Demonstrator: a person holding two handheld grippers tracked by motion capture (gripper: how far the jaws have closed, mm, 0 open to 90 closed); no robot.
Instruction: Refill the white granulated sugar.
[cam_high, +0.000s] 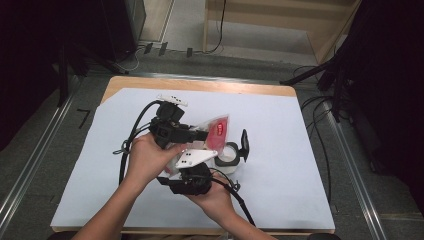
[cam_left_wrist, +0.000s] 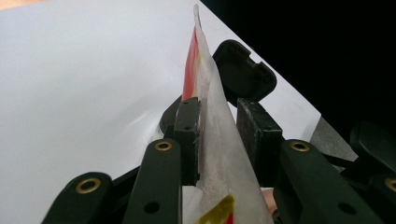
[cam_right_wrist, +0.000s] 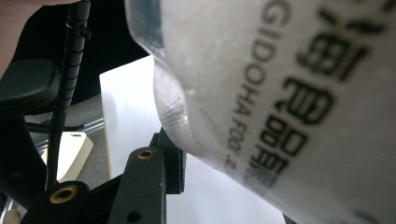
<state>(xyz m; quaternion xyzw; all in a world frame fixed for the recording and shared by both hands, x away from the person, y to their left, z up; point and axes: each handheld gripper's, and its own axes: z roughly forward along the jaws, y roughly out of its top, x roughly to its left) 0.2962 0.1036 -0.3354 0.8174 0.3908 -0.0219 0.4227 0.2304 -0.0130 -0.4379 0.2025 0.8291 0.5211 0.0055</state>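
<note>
Pouring is judged the step in hand — a translucent food pouch (cam_high: 216, 131) is gripped by the right gripper (cam_high: 200, 167) below and the left gripper (cam_high: 202, 135) beside it, tilted above an open white jar (cam_high: 227, 154), its black lid (cam_high: 244, 145) hinged back. Next, steadier tipping over the mouth is called for.

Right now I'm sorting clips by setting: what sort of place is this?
Probably a lab or recording studio: a table covered in white paper, dark curtains on both sides, and cables trailing across grey carpet.

Wooden table (cam_high: 200, 84) under white sheet (cam_high: 280, 150); on it, seemingly, open-lidded jar (cam_high: 227, 155).
</note>
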